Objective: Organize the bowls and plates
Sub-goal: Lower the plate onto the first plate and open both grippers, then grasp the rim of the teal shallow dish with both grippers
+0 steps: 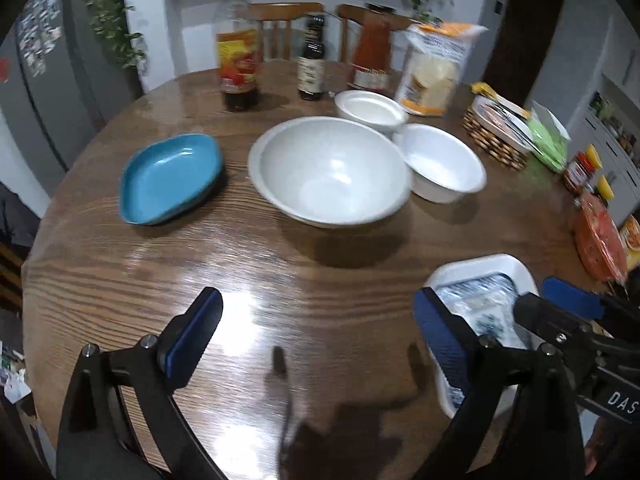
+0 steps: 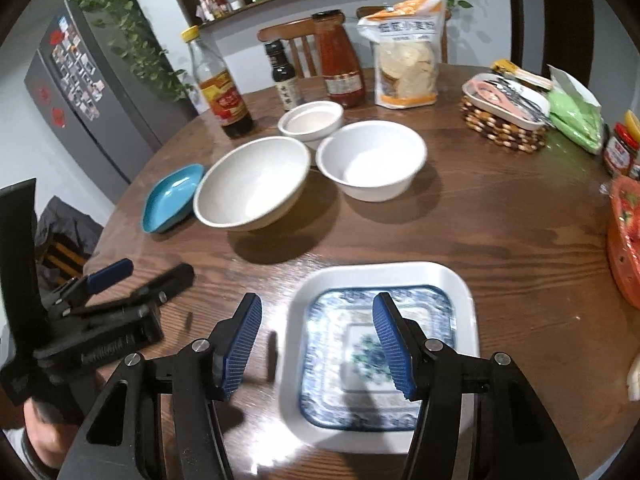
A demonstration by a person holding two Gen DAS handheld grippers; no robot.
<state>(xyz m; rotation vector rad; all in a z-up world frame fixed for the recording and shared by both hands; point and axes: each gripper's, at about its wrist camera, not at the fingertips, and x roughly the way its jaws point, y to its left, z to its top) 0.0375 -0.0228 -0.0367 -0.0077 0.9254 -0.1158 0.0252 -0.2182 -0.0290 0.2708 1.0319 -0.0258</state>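
Round and made of dark-grained wood, the dining table [image 2: 460, 220] carries the crockery in its middle, with sauce bottles, a bag of flour and a woven trivet pushed to its far side.

Nearest the person, a small square plate with a blue floral pattern [image 2: 380, 364] lies nested inside a larger white square plate [image 2: 460, 280], so the plates look already stacked. The right gripper [image 2: 326, 348] hangs above that pair with its jaws partly apart and nothing between the pads, clear of the plate below. The left gripper [image 1: 316, 340] hovers over bare wood just beside the stack, its jaws spread wide and empty.

Farther back, a large white bowl [image 1: 328, 172] seems to sit inside a second one of the same size, judging by the doubled rim. A medium white bowl [image 1: 440, 164] stands just beside it, and a small white bowl [image 1: 370, 110] rests behind the two, its rim also doubled. A teal oval dish [image 1: 170, 178] sits alone on the left, apart from everything else.

By that layout the plates seem finished, while the bowls remain in separate spots. What is probably left is nesting the medium and small bowls, and finding a place for the teal dish.
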